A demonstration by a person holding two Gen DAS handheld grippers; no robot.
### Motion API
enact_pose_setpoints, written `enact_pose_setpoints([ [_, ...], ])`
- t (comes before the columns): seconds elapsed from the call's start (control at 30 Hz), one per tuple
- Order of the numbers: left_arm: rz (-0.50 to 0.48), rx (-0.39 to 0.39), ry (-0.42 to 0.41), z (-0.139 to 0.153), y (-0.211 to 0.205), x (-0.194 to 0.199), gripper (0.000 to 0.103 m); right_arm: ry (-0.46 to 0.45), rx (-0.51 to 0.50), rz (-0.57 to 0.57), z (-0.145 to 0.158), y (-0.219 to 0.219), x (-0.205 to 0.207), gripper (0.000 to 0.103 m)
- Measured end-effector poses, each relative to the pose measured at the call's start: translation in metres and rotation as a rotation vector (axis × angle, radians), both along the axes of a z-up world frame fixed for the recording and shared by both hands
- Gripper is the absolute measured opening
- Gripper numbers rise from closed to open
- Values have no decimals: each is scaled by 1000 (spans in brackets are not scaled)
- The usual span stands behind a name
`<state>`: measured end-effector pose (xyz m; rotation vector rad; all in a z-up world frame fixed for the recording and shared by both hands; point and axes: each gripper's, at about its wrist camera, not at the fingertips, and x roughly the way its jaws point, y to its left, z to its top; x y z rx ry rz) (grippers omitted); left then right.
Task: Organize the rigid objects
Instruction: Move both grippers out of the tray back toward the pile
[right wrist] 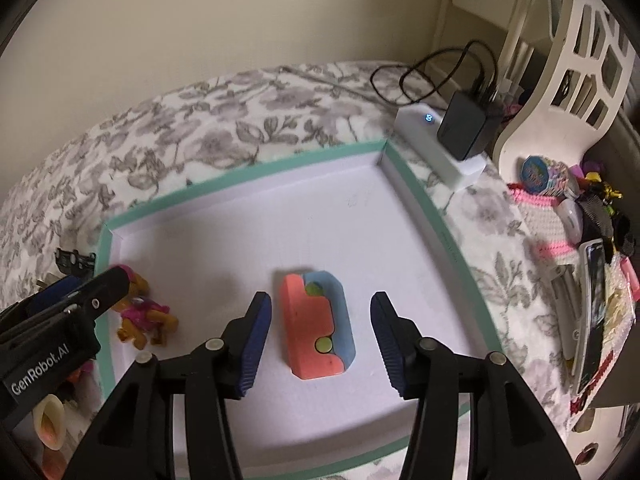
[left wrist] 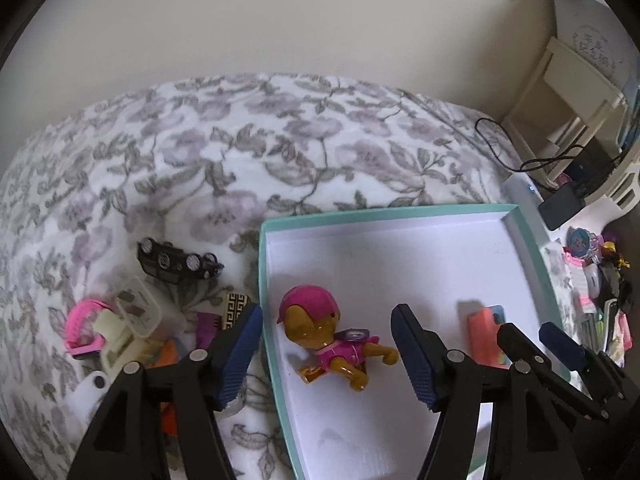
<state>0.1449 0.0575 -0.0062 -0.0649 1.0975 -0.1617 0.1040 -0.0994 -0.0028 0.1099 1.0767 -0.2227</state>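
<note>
Left wrist view: the left tool (left wrist: 326, 354) hangs with its jaws spread wide and nothing between them, one finger outside the box wall, the other over the box floor. The box (left wrist: 264, 280) is a shallow teal-edged tray with a white inside, lying on a bed. A toy pup (left wrist: 326, 342) in a pink helmet lies inside it near the left wall, and an orange block (left wrist: 486, 334) lies further right, partly hidden by the right tool (left wrist: 528, 334). Left of the box, a pile waits on the blanket (left wrist: 240, 140): a black car part (left wrist: 176, 262), a white plug (left wrist: 140, 306), a pink band (left wrist: 82, 326) and other bits I cannot name. So two pieces seem sorted and most of the heap is left.

Right wrist view: the right tool's jaws are also wide apart and empty, standing either side of the block without touching it. The block, orange and blue with two green dots, rests flat mid-box. The pup lies at the box's left wall beside the left tool's fingers.

The bed carries a grey floral blanket against a plain cream wall. Past the box's far right corner sits a white power strip (right wrist: 440, 148) with a black adapter (right wrist: 466, 124) and cables; to the right, a white chair (right wrist: 560, 92) and a cluttered heap of trinkets.
</note>
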Motion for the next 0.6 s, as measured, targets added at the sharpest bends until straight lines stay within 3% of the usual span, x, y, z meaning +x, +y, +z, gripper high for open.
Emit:
enact_pose_setpoints([
  [0.17, 25, 1, -37, 21, 8, -5, 92, -52, -3, -2, 23, -1, -7, 54],
  [0.23, 42, 11, -61, 29, 13, -9, 103, -73, -6, -5, 30, -2, -10, 62],
  [0.27, 50, 13, -75, 33, 16, -11, 103, -82, -6, -8, 33, -2, -11, 69],
  [0.4, 81, 20, -118, 49, 30, -18, 103, -120, 22, -16, 44, -3, -18, 75],
  [0.47, 107, 29, -142, 58, 38, -23, 103, -133, 27, -16, 47, -2, -20, 84],
  [0.6, 165, 41, -178, 71, 58, -36, 103, -152, 25, -4, 51, 4, -25, 85],
])
